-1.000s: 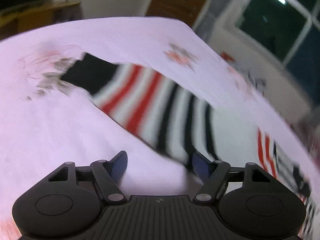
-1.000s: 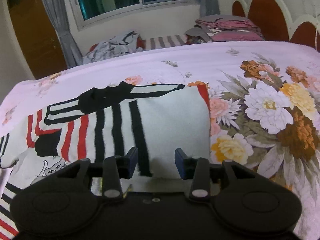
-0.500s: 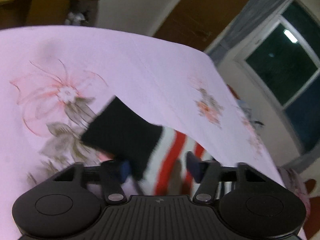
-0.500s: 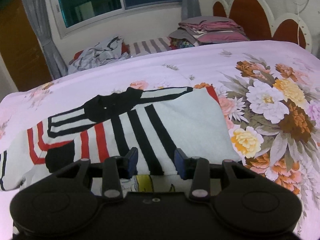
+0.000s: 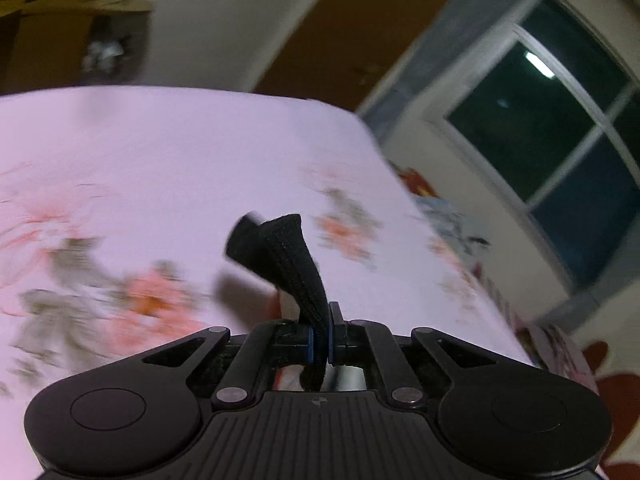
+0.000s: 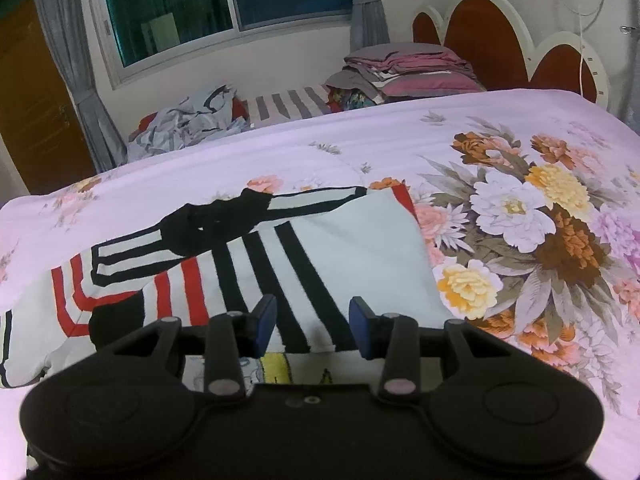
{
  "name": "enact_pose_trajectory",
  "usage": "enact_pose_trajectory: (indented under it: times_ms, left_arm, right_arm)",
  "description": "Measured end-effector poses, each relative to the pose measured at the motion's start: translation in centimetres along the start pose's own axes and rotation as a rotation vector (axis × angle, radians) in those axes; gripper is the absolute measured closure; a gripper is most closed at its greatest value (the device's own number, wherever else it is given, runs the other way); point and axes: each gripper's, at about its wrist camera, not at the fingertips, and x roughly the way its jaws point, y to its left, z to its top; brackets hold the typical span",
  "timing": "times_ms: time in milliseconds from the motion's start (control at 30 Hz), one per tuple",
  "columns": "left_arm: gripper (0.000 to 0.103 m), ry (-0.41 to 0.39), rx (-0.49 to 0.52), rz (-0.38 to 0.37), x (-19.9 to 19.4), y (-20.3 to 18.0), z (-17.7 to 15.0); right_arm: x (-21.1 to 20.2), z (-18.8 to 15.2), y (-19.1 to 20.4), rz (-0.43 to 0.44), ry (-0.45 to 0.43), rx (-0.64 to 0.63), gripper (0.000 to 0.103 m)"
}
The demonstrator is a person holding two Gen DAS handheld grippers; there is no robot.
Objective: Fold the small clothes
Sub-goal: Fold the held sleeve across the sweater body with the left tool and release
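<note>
With the left claw (image 5: 319, 340) pinching the black ribbed cuff (image 5: 294, 264) of the striped shirt (image 6: 320, 264) lying on the floral bedspread (image 6: 520, 140), and the right claw (image 6: 312, 322) spread above its body, the sleeve fold seems underway; next, carry the cuff inward across the shirt.

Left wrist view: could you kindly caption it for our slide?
Left gripper shut on the black cuff above the floral bedsheet.
</note>
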Motion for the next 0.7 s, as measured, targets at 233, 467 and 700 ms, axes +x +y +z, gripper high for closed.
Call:
enact_pose_trajectory:
  times_ms: [233,467,700]
  left_arm:
    - [0.098,0.073,0.210,-0.174,-0.8,-10.3,-4.0]
    - [0.098,0.190,0.399,-0.259,-0.4,-20.0,-10.3]
    - [0.098,0.299,0.568,-0.304,-1.3,-27.3,-16.5]
  right_arm:
    - [1.5,0.5,-1.3,0.012,0.008,0.029,0.063]
    - [2.3,1.3,-2.7,0.052,0.001,0.052,0.063]
    - [2.7,1.6,-5.6,0.083,0.016,0.077,0.063]
